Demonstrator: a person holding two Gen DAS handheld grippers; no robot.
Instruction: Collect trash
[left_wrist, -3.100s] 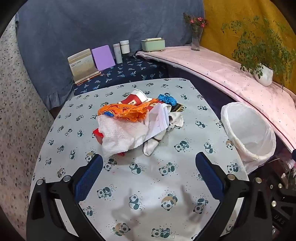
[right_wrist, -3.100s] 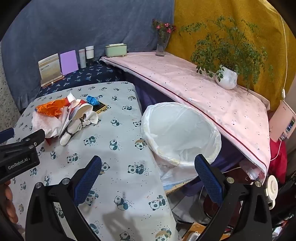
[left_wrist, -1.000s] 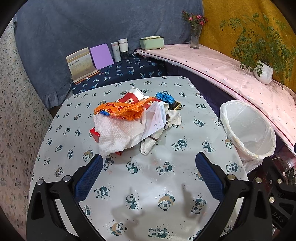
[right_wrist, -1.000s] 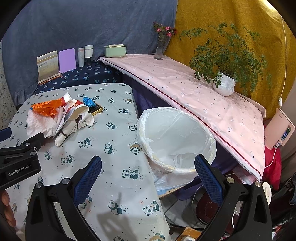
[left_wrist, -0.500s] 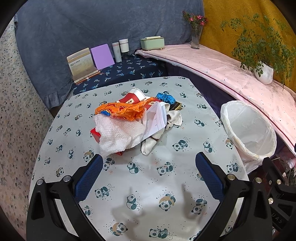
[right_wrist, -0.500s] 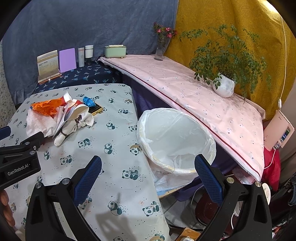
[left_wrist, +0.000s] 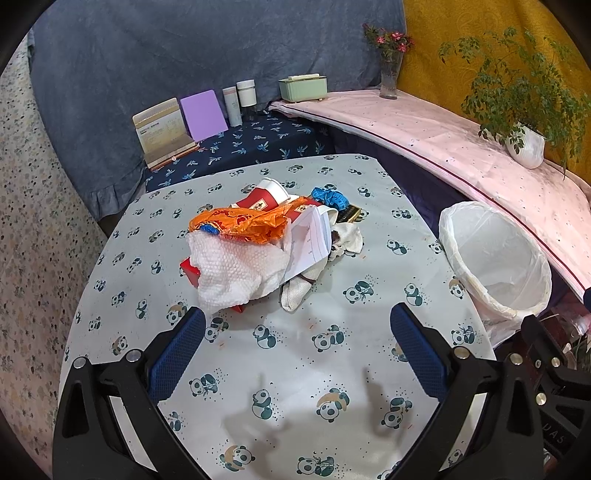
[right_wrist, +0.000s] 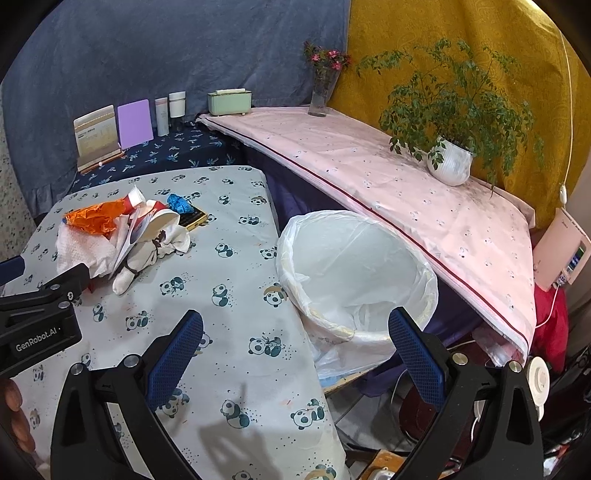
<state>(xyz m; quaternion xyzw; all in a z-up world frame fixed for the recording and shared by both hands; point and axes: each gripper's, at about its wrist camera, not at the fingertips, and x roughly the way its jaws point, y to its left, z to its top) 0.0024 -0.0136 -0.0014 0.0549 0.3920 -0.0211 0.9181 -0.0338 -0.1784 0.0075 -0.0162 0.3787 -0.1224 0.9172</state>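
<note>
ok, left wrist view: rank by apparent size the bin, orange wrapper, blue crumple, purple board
1. bin, clearly largest
2. orange wrapper
3. purple board, farther back, so its true size is unsure
4. blue crumple, smallest

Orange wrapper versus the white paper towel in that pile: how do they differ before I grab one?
The orange wrapper is glossy and crinkled; the white paper towel is matte and dimpled. The wrapper lies on top, farther back; the towel spreads lower, nearer the left gripper. Both are crumpled in one heap.
</note>
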